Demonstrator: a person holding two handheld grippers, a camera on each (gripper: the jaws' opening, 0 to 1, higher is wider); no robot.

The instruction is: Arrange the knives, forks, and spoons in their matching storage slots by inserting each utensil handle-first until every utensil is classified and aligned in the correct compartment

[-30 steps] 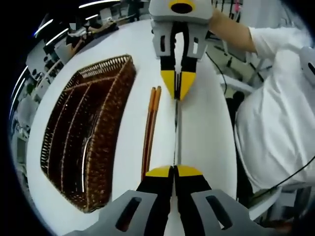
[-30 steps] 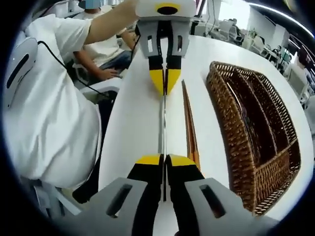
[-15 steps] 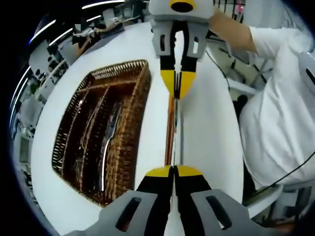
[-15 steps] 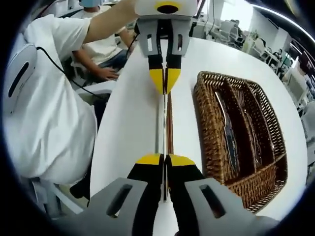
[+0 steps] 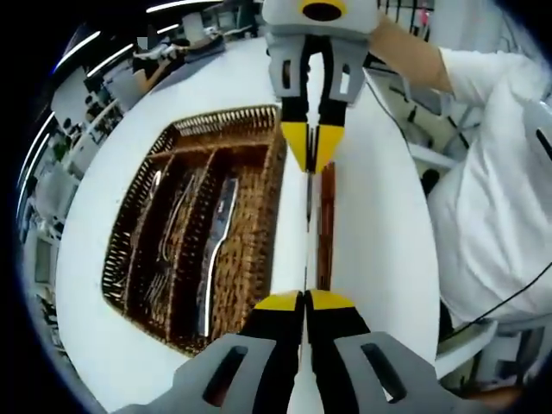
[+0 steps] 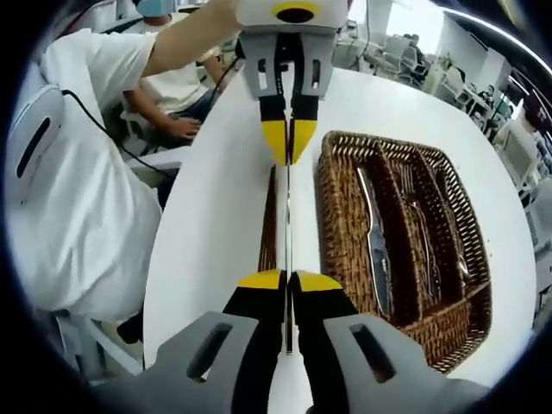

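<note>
A thin silver utensil (image 5: 309,226) (image 6: 288,220), seen edge-on, hangs level above the white table; its kind cannot be told. My left gripper (image 5: 304,299) (image 6: 288,157) is shut on one end and my right gripper (image 6: 288,280) (image 5: 312,166) is shut on the other. Just beside it stands a brown wicker basket (image 5: 259,259) (image 6: 332,237) with long slots. A knife (image 5: 220,233) (image 6: 371,233) lies in the nearest slot, and forks (image 5: 177,220) (image 6: 419,226) and more cutlery in the slots beyond.
A pair of brown chopsticks (image 5: 326,226) (image 6: 269,220) lies on the table under the held utensil, on the side away from the basket. A person in a white shirt (image 5: 483,216) (image 6: 78,216) is close at the table edge. Another person (image 6: 177,90) sits behind.
Both grippers have carried the utensil sideways across the chopsticks toward the basket, whose edge is now right beside it. Both stay shut.
</note>
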